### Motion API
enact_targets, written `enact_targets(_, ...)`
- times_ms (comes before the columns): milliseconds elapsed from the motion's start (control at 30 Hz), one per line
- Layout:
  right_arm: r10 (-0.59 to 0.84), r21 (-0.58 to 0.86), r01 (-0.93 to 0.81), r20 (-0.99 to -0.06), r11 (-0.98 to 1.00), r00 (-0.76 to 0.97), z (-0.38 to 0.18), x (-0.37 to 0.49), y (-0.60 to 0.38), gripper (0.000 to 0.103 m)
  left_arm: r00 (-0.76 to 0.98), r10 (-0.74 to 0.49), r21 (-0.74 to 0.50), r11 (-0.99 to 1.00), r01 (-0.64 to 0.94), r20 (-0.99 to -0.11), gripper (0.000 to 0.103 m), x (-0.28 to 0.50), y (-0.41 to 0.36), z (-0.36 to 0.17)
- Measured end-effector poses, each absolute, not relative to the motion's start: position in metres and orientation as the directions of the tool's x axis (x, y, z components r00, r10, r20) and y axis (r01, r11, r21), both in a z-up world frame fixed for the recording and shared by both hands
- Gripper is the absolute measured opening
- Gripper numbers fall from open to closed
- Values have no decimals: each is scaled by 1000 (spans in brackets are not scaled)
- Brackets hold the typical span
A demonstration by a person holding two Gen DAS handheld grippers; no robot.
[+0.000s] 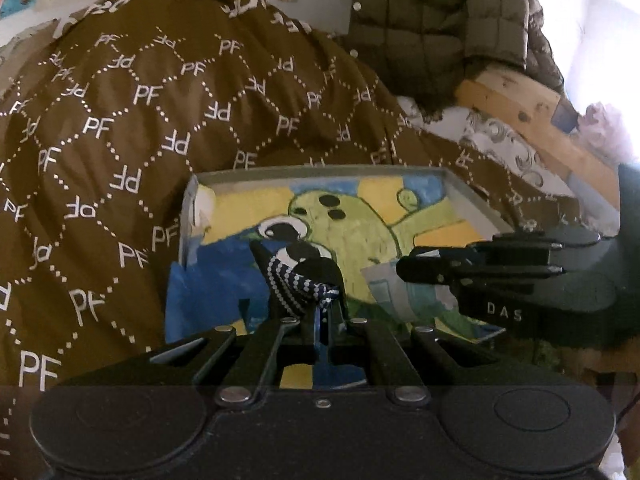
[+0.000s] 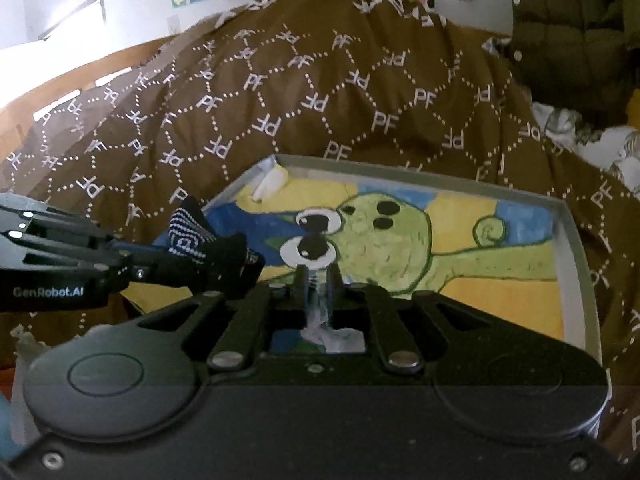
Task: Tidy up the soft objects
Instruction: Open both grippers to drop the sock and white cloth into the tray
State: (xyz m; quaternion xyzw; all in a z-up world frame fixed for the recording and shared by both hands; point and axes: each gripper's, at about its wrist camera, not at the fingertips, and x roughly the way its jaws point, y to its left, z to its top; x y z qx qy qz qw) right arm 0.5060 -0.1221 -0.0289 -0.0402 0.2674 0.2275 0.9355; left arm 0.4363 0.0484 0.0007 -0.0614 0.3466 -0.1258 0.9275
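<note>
My left gripper is shut on a dark sock with white dots and holds it over a shallow grey tray lined with a painted green creature picture. The sock also shows in the right wrist view, held by the left gripper at the tray's left edge. My right gripper is shut on a thin whitish, crumpled piece above the tray's near side. In the left wrist view the right gripper reaches in from the right.
The tray rests on a brown quilt with a white PF pattern, heaped up behind. A dark olive puffer jacket hangs at the back right. A wooden bed frame runs along the right.
</note>
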Motion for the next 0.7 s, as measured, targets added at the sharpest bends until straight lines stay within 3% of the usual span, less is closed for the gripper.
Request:
enact_targets(67, 396, 49, -437, -523, 898, 755, -32, 509, -126, 13, 722, -275, -202, 961, 188, -635, 6, 436, 47, 0)
enact_targets(233, 381, 46, -420, -517, 906, 766, -25, 502, -135, 15, 726, -267, -198, 963, 181, -634, 18, 433, 46, 3)
enact_targets(400, 360, 39, -397, -508, 917, 783, -10, 485, -147, 39, 735, -260, -205, 964, 166, -626, 25, 428, 44, 10)
enact_targets(633, 344, 50, -364, -466, 930, 815, 17, 458, -167, 61, 782, -243, -206, 967, 149, -574, 46, 408, 44, 29)
enact_targets(700, 346, 61, -357, -446, 932, 826, 26, 448, -173, 77, 799, -246, -211, 966, 152, -548, 50, 400, 44, 36)
